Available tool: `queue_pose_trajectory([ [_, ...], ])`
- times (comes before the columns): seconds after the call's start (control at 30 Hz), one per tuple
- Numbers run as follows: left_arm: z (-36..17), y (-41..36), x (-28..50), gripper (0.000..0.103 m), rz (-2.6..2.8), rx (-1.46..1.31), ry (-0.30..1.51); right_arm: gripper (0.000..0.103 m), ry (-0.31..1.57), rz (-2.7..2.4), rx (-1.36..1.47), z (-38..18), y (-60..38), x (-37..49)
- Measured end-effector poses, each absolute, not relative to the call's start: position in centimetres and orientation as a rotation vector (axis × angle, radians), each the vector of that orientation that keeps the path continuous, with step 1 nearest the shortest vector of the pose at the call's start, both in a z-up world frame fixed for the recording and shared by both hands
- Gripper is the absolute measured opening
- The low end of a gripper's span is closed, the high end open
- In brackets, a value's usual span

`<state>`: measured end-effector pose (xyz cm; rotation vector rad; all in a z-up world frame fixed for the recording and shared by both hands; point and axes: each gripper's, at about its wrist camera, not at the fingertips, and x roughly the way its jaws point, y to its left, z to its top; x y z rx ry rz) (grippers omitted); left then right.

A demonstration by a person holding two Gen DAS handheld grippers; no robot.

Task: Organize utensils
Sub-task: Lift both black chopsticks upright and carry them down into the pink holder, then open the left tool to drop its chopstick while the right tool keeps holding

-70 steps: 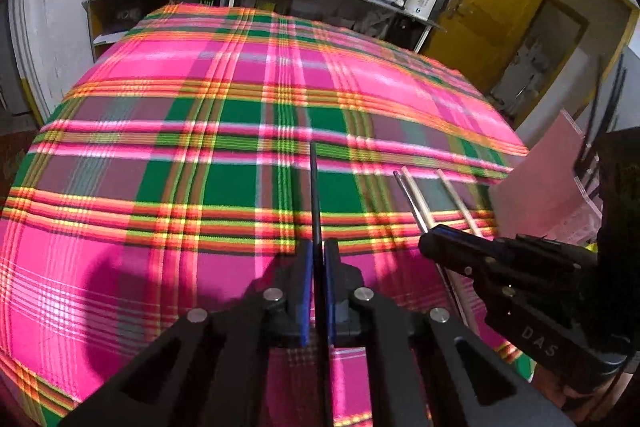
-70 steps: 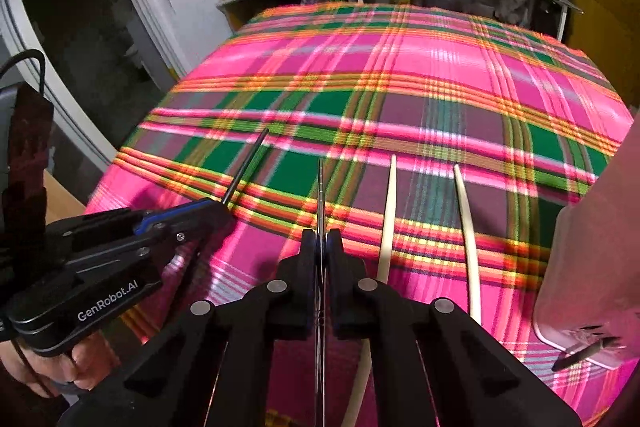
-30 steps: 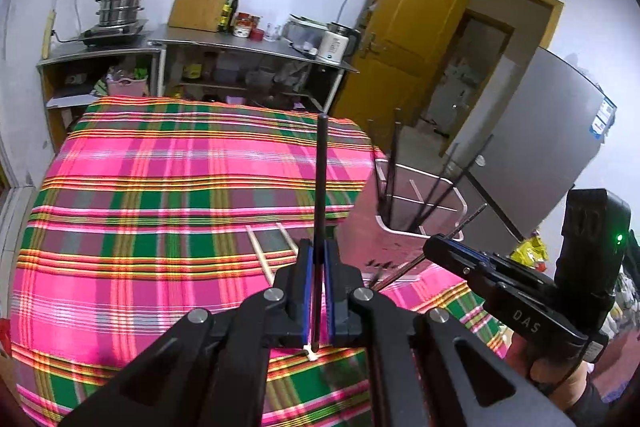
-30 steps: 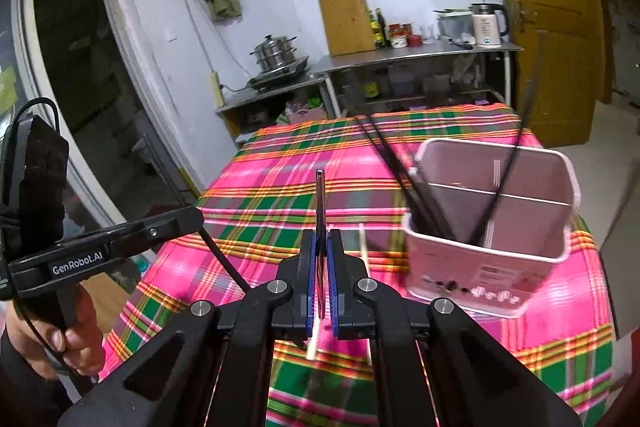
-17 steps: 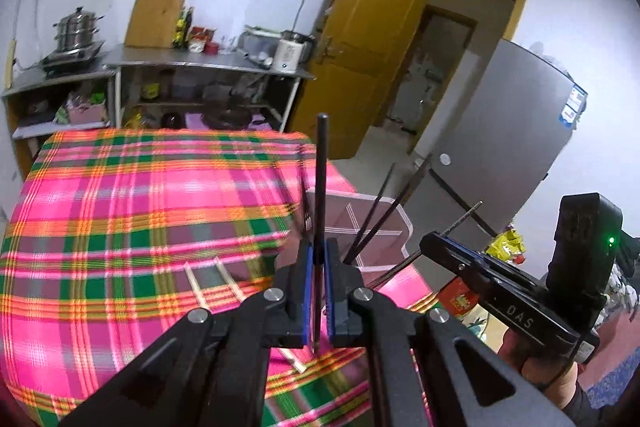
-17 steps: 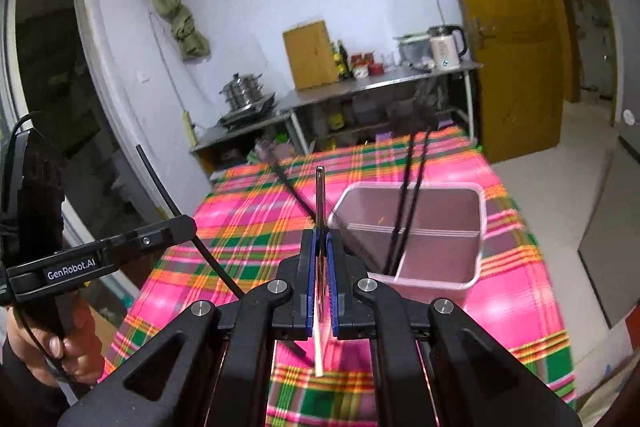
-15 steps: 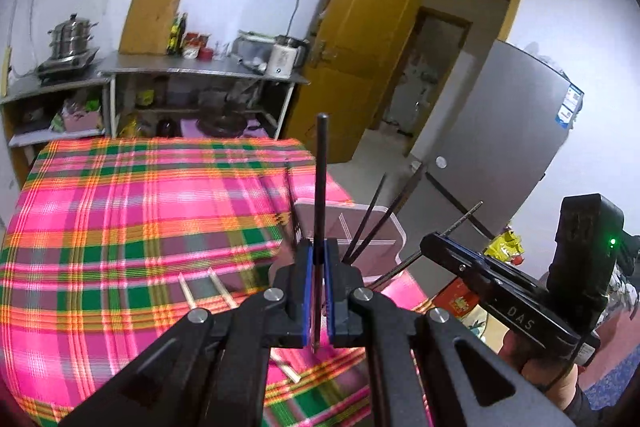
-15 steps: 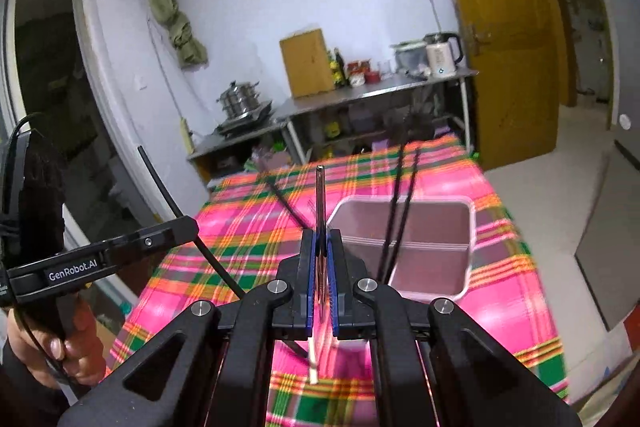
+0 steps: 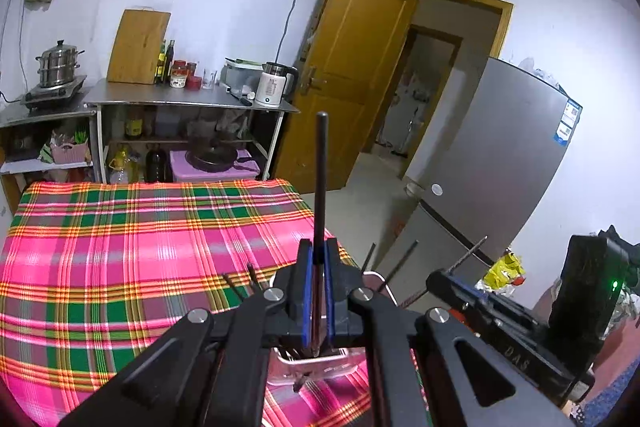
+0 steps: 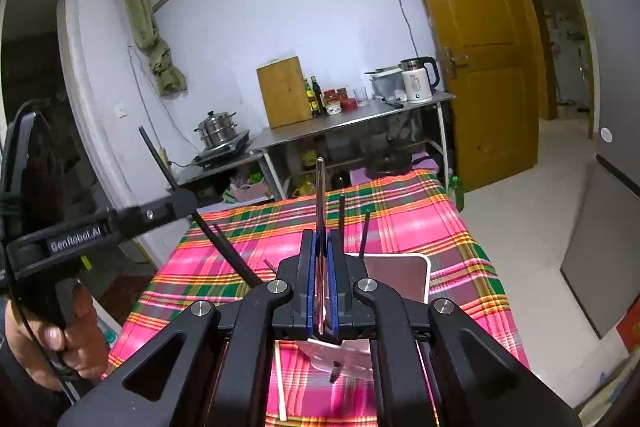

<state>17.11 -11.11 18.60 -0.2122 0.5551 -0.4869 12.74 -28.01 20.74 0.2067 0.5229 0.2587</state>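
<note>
My left gripper (image 9: 319, 251) is shut on a black chopstick (image 9: 320, 179) that stands upright between the fingers. Its lower end hangs over the pink utensil holder (image 9: 320, 357), mostly hidden behind the gripper. My right gripper (image 10: 320, 241) is shut on a metal chopstick (image 10: 319, 195), also upright, above the same pink holder (image 10: 400, 277). Several black chopsticks (image 10: 364, 233) lean in the holder. A pale wooden chopstick (image 10: 279, 379) lies on the plaid cloth. The left gripper also shows in the right wrist view (image 10: 188, 203), and the right gripper in the left wrist view (image 9: 438, 279).
The table has a pink and green plaid cloth (image 9: 120, 247). A steel counter (image 9: 180, 101) with a kettle, bottles and a steamer pot stands behind it. A wooden door (image 9: 360, 67) is open at the back right, next to a grey fridge (image 9: 492, 167).
Both grippers have lifted their chopsticks off the cloth, tipped them upright and carried them over the pink holder, which now sits directly below the fingers.
</note>
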Motion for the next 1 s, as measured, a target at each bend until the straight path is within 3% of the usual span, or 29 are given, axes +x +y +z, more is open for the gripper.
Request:
queue_pose_trajectory([
  [0.87,10.7,-13.1,18.8,0.006,-0.507,-0.174,0.717,0.006,0.727,0.262,0.190,12.7,-26.8,15.9],
  [1.0,10.2,-12.9,18.6,0.011,-0.514,-0.178,0.730,0.009,0.718,0.269,0.176,12.8,-26.7,15.6],
])
